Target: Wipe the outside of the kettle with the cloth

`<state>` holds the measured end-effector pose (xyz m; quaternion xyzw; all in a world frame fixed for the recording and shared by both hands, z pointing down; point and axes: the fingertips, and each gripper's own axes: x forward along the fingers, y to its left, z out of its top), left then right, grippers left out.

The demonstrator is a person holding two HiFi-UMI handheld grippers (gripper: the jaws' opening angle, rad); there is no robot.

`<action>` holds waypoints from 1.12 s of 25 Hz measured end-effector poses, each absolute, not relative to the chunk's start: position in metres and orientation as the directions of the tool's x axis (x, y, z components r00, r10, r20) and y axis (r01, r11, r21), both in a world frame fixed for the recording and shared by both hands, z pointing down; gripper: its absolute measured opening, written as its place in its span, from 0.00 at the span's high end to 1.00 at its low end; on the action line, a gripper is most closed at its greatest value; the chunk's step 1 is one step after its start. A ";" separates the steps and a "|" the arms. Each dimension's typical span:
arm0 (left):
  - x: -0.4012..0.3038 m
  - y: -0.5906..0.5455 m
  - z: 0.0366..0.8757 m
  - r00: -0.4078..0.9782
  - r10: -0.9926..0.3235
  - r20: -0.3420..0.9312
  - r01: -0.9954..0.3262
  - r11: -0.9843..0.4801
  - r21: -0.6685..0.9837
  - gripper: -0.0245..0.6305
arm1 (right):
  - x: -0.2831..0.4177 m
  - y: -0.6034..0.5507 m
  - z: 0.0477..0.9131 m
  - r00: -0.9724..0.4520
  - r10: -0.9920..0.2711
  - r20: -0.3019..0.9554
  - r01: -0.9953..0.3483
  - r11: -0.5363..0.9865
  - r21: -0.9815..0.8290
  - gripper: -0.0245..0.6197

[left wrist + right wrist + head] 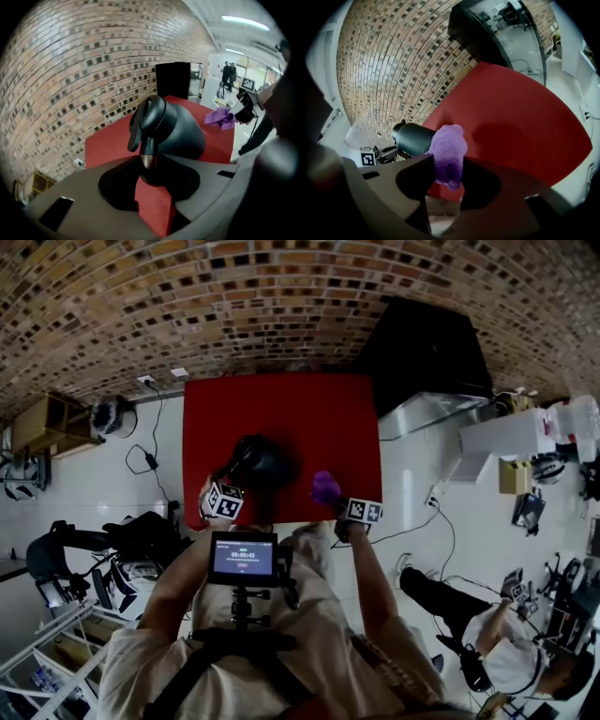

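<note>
**Kettle tipped in L gripper, cloth in R**

Black kettle is over the near part of the red table, left of centre. It's tipped, not upright: lid and handle face back toward the L gripper, and the base points away toward the far right, so the long axis leans across the table. Can't tell if it touches the table. L jaws are clenched on the handle's lower end. R gripper jaws are squeezed on a bunched purple cloth, just right of the kettle w/ a gap between. Kettle's right flank is bare toward the cloth.

Farther out:
- brick wall behind
- black cabinet at the table's far-right corner
- cable on the floor, left
- seated person, lower right
</note>
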<state>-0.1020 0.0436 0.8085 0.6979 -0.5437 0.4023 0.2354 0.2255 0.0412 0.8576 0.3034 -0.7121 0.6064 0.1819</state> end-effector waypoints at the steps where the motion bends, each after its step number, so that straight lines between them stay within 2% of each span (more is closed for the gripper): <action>1: -0.093 0.038 0.803 0.083 -0.586 0.806 -0.916 -0.364 -0.171 0.79 | 0.225 0.044 0.857 -0.748 -0.220 0.626 -0.652 0.072 -0.755 0.70; 5: -0.057 0.030 0.789 0.072 -0.625 0.777 -0.710 -0.580 -0.400 0.79 | 0.219 0.055 0.853 -0.742 -0.237 0.627 -0.654 0.051 -0.754 0.70; 8: -0.037 0.035 0.787 0.080 -0.659 0.748 -0.577 -0.642 -0.504 0.79 | 0.208 0.061 0.852 -0.744 -0.252 0.618 -0.648 0.048 -0.760 0.70; 16: -0.040 0.067 0.815 0.134 -0.651 0.747 -0.483 -0.701 -0.525 0.79 | 0.173 0.068 0.854 -0.758 -0.269 0.594 -0.628 0.054 -0.777 0.70; 17: -0.040 0.073 0.829 0.138 -0.639 0.757 -0.476 -0.713 -0.515 0.74 | 0.170 0.070 0.855 -0.757 -0.272 0.594 -0.628 0.055 -0.776 0.70; 18: -0.040 0.079 0.832 0.136 -0.623 0.770 -0.480 -0.721 -0.499 0.67 | 0.170 0.072 0.854 -0.755 -0.279 0.593 -0.629 0.057 -0.775 0.70; 21: -0.040 0.092 0.805 0.135 -0.582 0.802 -0.551 -0.717 -0.427 0.61 | 0.174 0.066 0.841 -0.749 -0.326 0.576 -0.630 0.082 -0.772 0.70; 28: -0.038 0.135 0.763 0.211 -0.642 0.737 -0.823 -0.524 -0.220 0.60 | 0.210 0.038 0.787 -0.733 -0.470 0.492 -0.641 0.234 -0.731 0.70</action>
